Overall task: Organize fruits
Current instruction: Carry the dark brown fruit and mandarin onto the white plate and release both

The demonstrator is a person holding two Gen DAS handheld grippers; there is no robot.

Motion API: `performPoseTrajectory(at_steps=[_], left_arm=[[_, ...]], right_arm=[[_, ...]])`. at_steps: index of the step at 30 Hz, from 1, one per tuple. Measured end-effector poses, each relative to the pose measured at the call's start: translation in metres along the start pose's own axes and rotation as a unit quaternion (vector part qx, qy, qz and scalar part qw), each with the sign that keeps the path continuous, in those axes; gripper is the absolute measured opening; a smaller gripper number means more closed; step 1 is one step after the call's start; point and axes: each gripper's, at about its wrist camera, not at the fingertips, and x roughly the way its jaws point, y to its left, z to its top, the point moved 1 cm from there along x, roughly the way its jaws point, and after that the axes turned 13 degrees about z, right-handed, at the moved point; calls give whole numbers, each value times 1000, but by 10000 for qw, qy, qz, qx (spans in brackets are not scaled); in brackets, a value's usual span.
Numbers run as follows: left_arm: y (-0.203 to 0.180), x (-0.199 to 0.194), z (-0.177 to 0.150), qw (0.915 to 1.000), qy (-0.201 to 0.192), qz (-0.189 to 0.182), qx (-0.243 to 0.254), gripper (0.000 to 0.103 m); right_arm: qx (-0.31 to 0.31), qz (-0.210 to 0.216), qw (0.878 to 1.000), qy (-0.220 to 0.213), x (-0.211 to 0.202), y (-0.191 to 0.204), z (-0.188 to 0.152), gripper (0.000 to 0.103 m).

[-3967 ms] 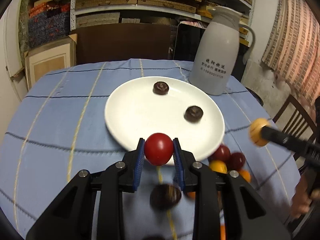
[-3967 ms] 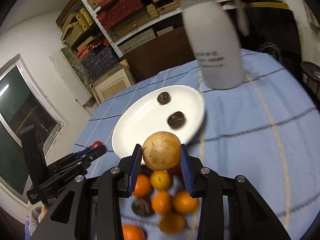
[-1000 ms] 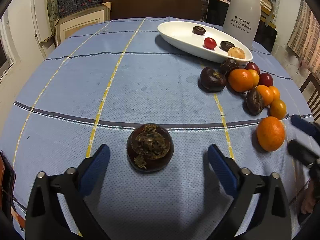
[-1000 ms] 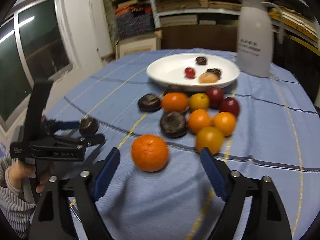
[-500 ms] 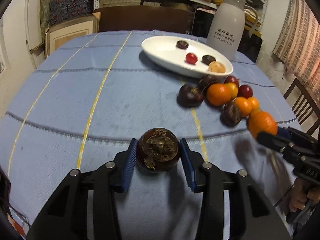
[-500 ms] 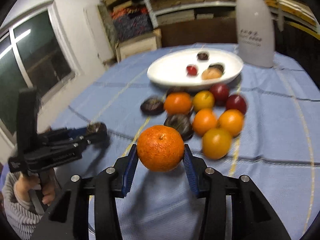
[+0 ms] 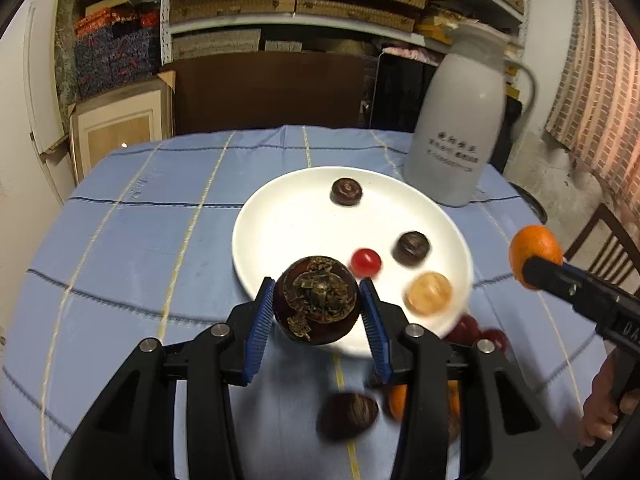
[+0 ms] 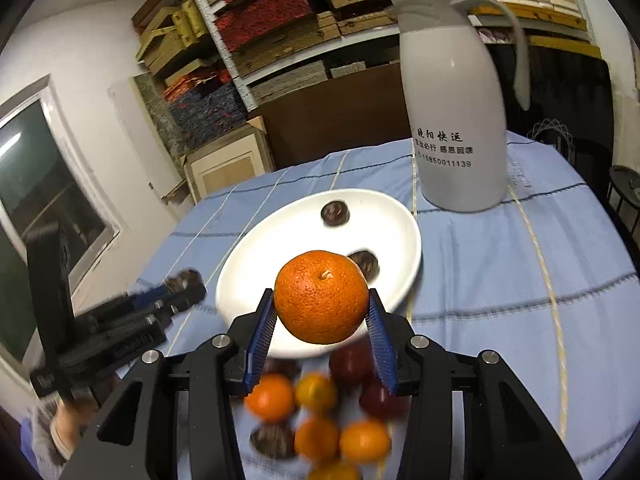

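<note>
Blue-clothed desk (image 7: 152, 240) carries a white plate (image 7: 280, 240); left tool (image 7: 318, 312) pinches a dark fruit (image 7: 316, 304), right tool (image 8: 322, 312) pinches an orange (image 8: 322, 296).

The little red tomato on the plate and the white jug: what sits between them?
In the left wrist view, a small dark fruit lies on the white plate between the red tomato and the jug.
</note>
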Motion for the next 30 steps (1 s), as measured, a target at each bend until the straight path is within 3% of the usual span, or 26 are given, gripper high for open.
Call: performPoseTrajectory(at_steps=[5, 9, 11, 13, 18, 22, 26, 30], left_arm=[[-5, 57, 9, 9994, 331, 90, 14, 42], [-6, 76, 6, 9989, 452, 49, 59, 44], [-4, 75, 6, 9991, 388, 159, 50, 68], [-3, 68, 7, 9996, 253, 145, -17, 82], [8, 38, 6, 9995, 16, 263, -168, 87], [21, 9, -12, 9988, -139, 367, -301, 91], [38, -16, -48, 9975, -161, 439, -531, 95], [38, -23, -79, 9969, -9, 636, -461, 96]], right_arm=[[302, -119, 9993, 177, 57, -34, 28, 45], [345, -96, 9988, 335, 84, -48, 30, 48], [504, -26, 9982, 332, 88, -55, 29, 54], [602, -22, 9980, 173, 80, -57, 32, 57], [495, 169, 9981, -335, 31, -37, 47, 61], [262, 258, 9977, -571, -8, -11, 39, 66], [69, 172, 9979, -613, -31, 3, 11, 67], [-142, -164, 9987, -465, -42, 3, -41, 68]])
